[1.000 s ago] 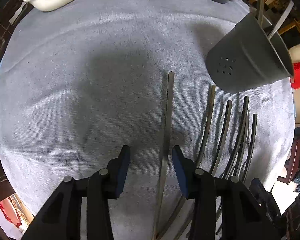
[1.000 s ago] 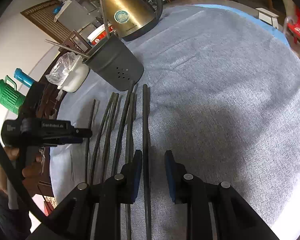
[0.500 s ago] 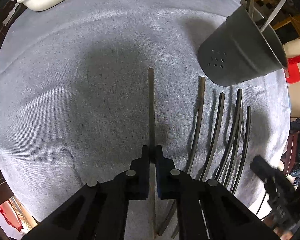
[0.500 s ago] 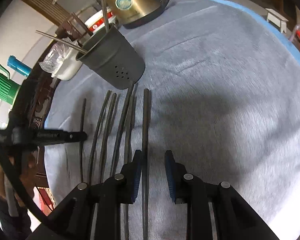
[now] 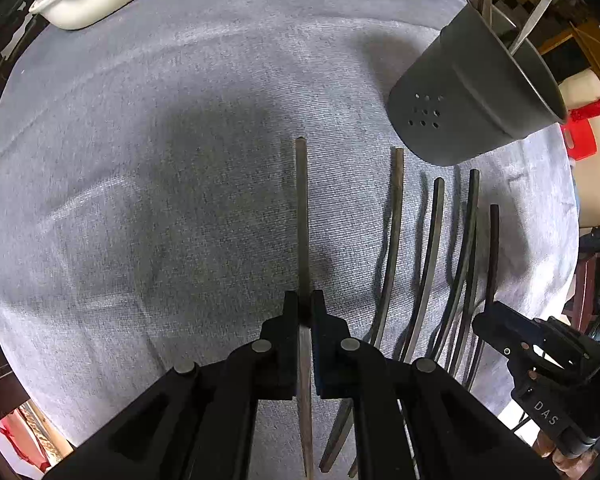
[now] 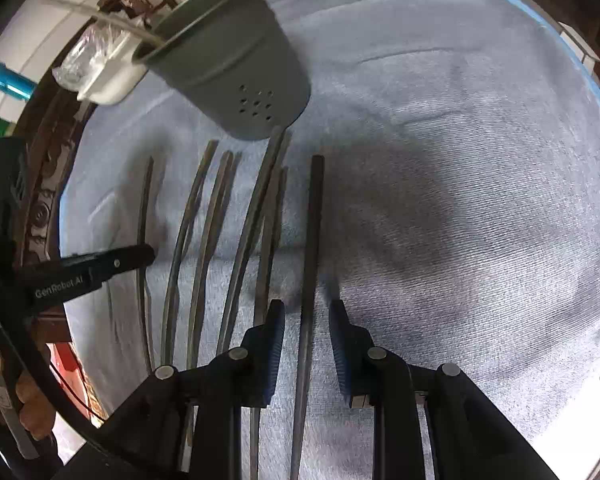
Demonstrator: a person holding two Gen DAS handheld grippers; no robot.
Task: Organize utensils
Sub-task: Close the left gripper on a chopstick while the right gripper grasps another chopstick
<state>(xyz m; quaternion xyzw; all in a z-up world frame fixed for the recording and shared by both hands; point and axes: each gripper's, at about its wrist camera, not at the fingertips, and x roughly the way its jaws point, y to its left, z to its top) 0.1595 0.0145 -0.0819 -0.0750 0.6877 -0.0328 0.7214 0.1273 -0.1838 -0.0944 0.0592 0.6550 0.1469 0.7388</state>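
Since a second ago the left tool (image 5: 305,312) has shut its pads on the lone chopstick (image 5: 301,216), which had lain loose between open jaws, and the right tool (image 6: 306,320) has swung in over the row of sticks, so that the holder (image 6: 236,72) now looms closer in its view.

Nearest the left camera, the pads pinch the chopstick near its near end, and most of its length runs out ahead. That is the first risk: held so far from its middle, the stick may pivot in the grip when lifted, and its far tip could drag on the cloth (image 5: 140,160) or droop.

The right tool stands partly open, straddling the rightmost stick (image 6: 314,232) without pressing on it. Its left finger (image 6: 274,344) sits just beside the neighbouring stick (image 6: 270,240). If it closes here it could catch two sticks, or nudge the neighbour out of line.

Further off, the other sticks (image 5: 392,240) lie side by side on the worktop, some touching or crossing. The two tools work close together, so a sideways sweep by either could knock the other.

Farthest, the holder (image 5: 476,92) stands at the sticks' far ends and already holds a few utensils; a stick brought in at a slant could foul those or tip it.

The left tool points nearly straight down at the cloth. The right one points steeply down, tilted toward the holder.
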